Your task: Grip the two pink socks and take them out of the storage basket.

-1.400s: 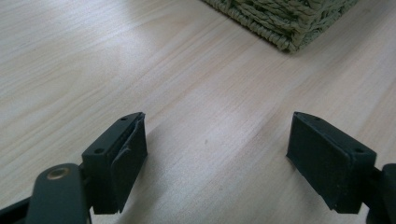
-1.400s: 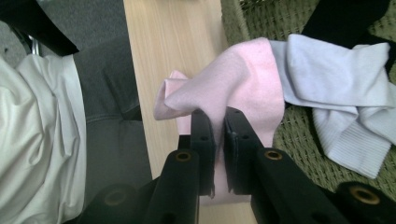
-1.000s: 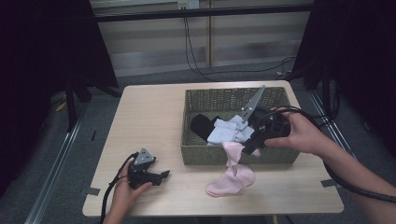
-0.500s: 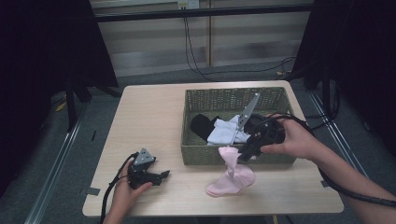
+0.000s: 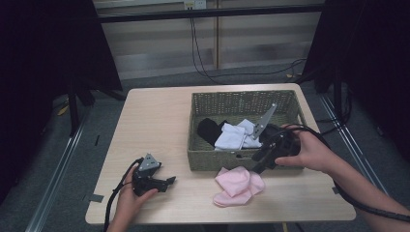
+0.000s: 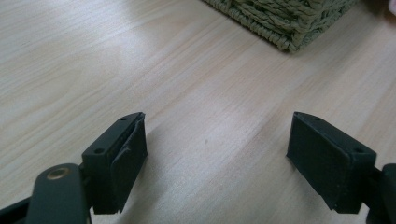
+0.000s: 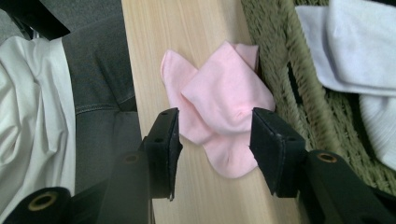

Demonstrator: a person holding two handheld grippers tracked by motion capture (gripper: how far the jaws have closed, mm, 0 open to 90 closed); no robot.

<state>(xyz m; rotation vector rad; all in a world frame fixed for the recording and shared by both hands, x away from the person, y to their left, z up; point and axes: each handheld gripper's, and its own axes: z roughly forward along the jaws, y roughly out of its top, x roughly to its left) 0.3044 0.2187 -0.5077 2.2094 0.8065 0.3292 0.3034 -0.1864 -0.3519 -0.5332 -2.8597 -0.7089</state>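
A pale pink sock (image 5: pixel 239 185) lies in a loose heap on the light wooden table (image 5: pixel 154 130), just in front of the near wall of the woven green basket (image 5: pixel 241 102) and touching its foot. In the right gripper view the sock (image 7: pixel 219 116) looks soft and matt, folded over itself so that two flat lobes cross and a rounded toe end points towards the camera; one edge tucks against the basket's weave.

The right gripper (image 5: pixel 263 162) hangs just above the sock, held at the basket's near rim. Its jaws have just been opening, and they stand apart with nothing pressed between the pads; the sock lies loose on the table below the gap (image 7: pixel 215 149).

Inside the basket lie a white sock (image 5: pixel 234 137) and a black sock (image 5: pixel 209 129), side by side and touching.

The left gripper (image 5: pixel 164 182) rests low at the table's near left, well apart from the sock. Its jaws are spread wide over bare wood (image 6: pixel 217 158), with a corner of the basket (image 6: pixel 289 23) ahead of them
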